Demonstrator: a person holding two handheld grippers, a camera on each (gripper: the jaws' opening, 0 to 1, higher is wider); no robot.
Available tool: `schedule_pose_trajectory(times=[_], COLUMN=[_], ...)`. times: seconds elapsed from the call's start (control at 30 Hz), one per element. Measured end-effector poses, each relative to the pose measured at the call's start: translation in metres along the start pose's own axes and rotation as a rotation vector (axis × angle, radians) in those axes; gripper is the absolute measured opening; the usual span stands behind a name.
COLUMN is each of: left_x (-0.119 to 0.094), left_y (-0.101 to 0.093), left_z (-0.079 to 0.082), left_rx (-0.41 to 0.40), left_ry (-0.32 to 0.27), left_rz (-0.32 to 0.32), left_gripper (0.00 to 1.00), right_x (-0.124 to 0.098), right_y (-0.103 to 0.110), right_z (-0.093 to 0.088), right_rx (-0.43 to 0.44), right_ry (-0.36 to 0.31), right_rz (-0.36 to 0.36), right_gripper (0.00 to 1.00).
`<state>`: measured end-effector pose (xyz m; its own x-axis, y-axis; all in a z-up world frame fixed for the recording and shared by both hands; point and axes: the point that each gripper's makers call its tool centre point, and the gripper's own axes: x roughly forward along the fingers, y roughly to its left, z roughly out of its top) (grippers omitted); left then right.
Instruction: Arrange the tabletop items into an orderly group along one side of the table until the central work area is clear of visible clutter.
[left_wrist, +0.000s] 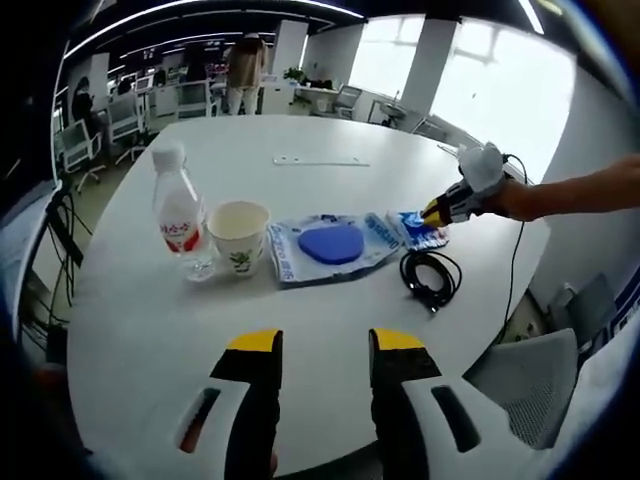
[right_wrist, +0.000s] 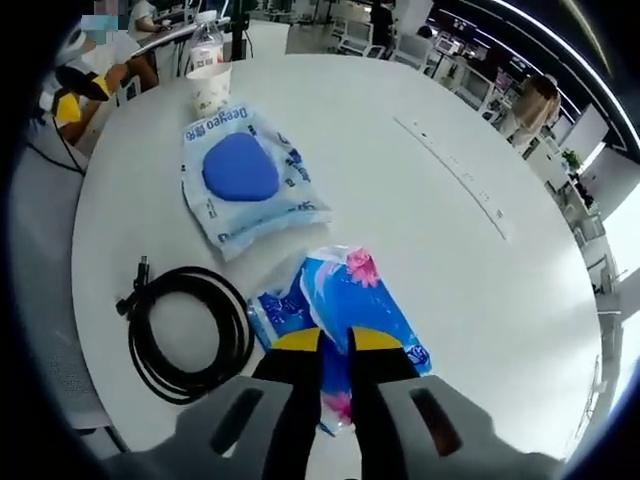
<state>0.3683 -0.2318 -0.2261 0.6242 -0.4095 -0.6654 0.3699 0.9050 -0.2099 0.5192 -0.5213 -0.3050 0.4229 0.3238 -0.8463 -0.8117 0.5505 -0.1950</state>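
Note:
On the round white table (left_wrist: 150, 330) a water bottle (left_wrist: 178, 212), a paper cup (left_wrist: 238, 236), a clear bag with a blue pad (left_wrist: 330, 246), a blue tissue packet (left_wrist: 414, 229) and a coiled black cable (left_wrist: 430, 276) lie in a row. My left gripper (left_wrist: 325, 345) hovers open over the bare near edge, well short of them. My right gripper (left_wrist: 446, 208) comes in from the right on a person's arm. In the right gripper view its jaws (right_wrist: 335, 342) are pressed close on the blue tissue packet (right_wrist: 350, 295), with the cable (right_wrist: 190, 330) to its left and the bag (right_wrist: 245, 175) beyond.
A flat white strip (left_wrist: 320, 160) lies on the far half of the table. A grey chair (left_wrist: 530, 385) stands at the near right edge. Office desks and chairs ring the room, and a person (left_wrist: 243, 70) stands far behind. The cup (right_wrist: 210, 88) and bottle (right_wrist: 206, 42) sit at the far edge.

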Motion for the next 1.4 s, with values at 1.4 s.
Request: schedule_pose_trajectory(times=[1.4], left_x=[-0.011], left_y=[0.021], left_z=[0.021], left_rx=[0.041], left_ry=[-0.066], left_rz=[-0.04], left_gripper=[0.35], right_x=[-0.077], right_y=[0.049], right_z=[-0.01], right_rx=[0.301], right_ry=[-0.149], right_rz=[-0.01], right_gripper=[0.25])
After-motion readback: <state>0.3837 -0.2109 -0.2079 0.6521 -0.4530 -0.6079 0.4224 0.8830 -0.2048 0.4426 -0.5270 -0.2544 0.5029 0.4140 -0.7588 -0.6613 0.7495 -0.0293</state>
